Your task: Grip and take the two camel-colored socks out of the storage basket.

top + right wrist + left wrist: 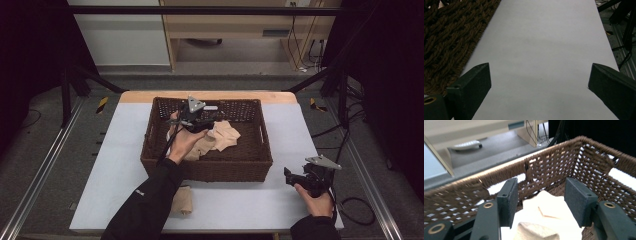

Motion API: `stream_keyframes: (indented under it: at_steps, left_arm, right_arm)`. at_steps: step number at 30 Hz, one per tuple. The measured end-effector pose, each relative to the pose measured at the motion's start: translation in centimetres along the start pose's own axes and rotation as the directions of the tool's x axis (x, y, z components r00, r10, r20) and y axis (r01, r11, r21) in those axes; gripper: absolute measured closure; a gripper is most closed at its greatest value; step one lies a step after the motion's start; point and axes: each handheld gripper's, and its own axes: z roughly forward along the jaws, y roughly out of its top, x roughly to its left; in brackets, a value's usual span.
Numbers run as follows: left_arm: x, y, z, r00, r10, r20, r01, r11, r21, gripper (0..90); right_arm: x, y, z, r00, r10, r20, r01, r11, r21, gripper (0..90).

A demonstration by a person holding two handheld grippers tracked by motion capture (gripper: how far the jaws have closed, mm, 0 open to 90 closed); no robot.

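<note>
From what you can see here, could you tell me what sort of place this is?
Probably a lab recording station: a black metal frame surrounds the white-covered table, cables trail across the floor, and a wicker basket holds cloths.

I see the wicker basket (pixel 207 165) sitting mid-table (pixel 120 150), with cloths (pixel 222 136) lying inside it. Another cloth (pixel 182 201) lies on the table before its front left corner. My left gripper (pixel 192 117) hangs inside the basket, my right gripper (pixel 295 177) beside its front right corner.

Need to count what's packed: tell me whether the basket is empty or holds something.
Not empty. The basket holds crumpled beige cloth, seen between the left gripper's open jaws.
</note>
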Motion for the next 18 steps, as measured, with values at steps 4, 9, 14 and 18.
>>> stream_keyframes:
  at_steps: [4, 9, 14, 18]
  left_arm:
    - [0.1, -0.5, 1.0, 0.9999, -0.003, -0.014, 0.003, 0.9996, 0.030, 45.7]
    - [0.4, -1.7, 2.7, 0.9994, 0.009, -0.034, -0.005, 0.9927, 0.121, 47.6]
    - [0.5, -2.2, 3.2, 0.9996, 0.004, -0.029, 0.001, 0.9873, 0.159, 50.5]
    - [0.4, -2.6, 3.7, 0.9995, 0.012, -0.030, -0.005, 0.9795, 0.201, 51.2]
  right_arm:
    - [0.0, 0.0, 0.1, 1.0000, -0.002, 0.002, 0.002, 1.000, 0.003, 4.9]
    - [0.0, 0.0, 0.0, 1.0000, 0.001, 0.001, -0.001, 1.000, 0.002, 4.9]
    - [0.1, 0.0, 0.1, 1.0000, -0.008, -0.001, 0.008, 1.000, 0.002, 5.0]
    - [0.1, 0.0, 0.1, 1.0000, -0.008, -0.001, 0.008, 1.000, 0.004, 5.0]
